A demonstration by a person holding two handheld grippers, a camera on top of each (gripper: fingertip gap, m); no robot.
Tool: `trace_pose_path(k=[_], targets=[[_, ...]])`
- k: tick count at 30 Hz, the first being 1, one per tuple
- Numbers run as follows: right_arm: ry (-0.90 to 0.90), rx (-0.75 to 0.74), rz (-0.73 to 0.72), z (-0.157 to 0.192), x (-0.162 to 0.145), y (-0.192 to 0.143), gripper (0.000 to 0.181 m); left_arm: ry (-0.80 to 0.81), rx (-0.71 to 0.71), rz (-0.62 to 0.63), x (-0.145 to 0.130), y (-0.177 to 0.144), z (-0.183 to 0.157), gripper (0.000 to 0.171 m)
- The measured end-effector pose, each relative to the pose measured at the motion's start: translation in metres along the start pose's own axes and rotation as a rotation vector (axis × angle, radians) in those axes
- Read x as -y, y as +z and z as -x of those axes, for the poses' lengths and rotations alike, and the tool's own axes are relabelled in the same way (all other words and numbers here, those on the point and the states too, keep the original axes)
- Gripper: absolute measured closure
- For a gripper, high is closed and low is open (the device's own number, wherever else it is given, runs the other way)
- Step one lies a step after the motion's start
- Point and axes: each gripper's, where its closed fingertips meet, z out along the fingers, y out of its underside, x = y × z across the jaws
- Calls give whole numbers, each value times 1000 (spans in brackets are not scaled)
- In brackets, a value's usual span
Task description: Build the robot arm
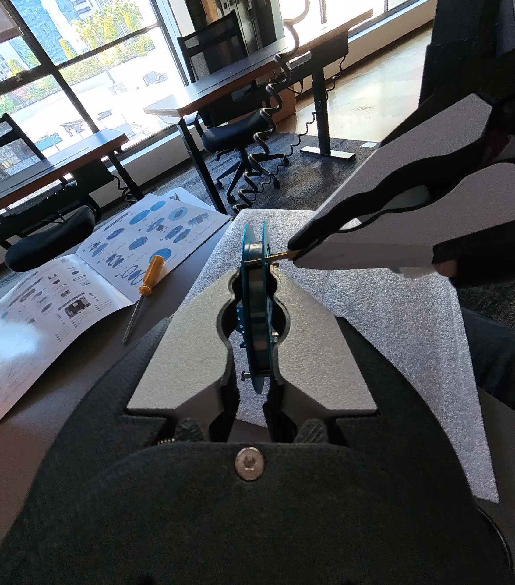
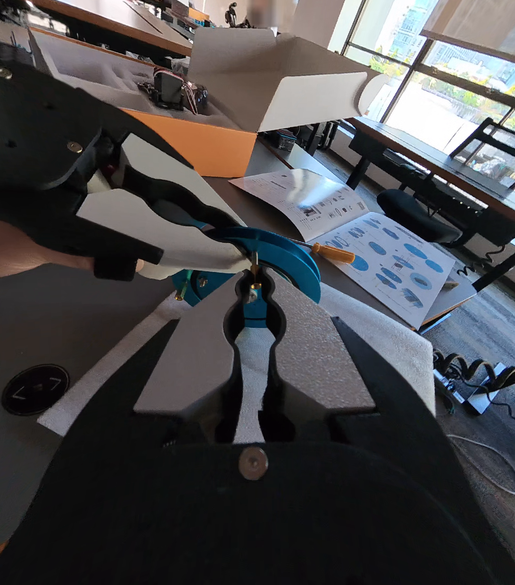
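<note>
My left gripper (image 1: 255, 273) is shut on a blue wheel assembly (image 1: 253, 243), two blue discs with a black ring between them, held edge-on above the white foam sheet (image 1: 376, 316). My right gripper (image 1: 292, 254) reaches in from the right, shut on a small brass standoff (image 1: 281, 255) whose tip touches the right disc. In the right wrist view my right gripper (image 2: 254, 274) pinches the brass standoff (image 2: 254, 269) against the blue assembly (image 2: 284, 253), and the left gripper (image 2: 243, 258) grips that assembly from the left. A second brass standoff (image 2: 180, 292) sticks out of the disc.
An open instruction booklet (image 1: 91, 269) and a yellow-handled screwdriver (image 1: 151, 272) lie on the dark table left of the foam. An orange box (image 2: 202, 142) with white flaps and parts stands behind. A round black grommet (image 2: 35, 389) sits in the tabletop. Desks and chairs stand by the windows. Only a small space, under 4 cm, lies between the two pairs of fingers. The round black grommet (image 2: 35, 389) is about 15 cm from both grippers' fingertips.
</note>
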Motion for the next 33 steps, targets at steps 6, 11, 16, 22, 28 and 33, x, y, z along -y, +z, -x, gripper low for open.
trace_pose_path(k=[6,11,16,22,28,33], targets=[[-18,-41,-13,0,0,-2,177,-5,-1,1,0,0,-1,159],[332,63,-84,1,1,1,177,-20,3,-3,-1,0,2,159],[1059,293,-210,0,1,2,177,-14,20,-5,-1,0,4,159],[784,288,-260,4,6,-1,163,-39,-3,-4,-1,0,3,160],[42,-9,-109,3,-2,1,162,-65,-15,-4,-2,-1,6,160],[-25,-68,-76,2,5,3,177,-58,-7,-2,-2,-1,6,160]])
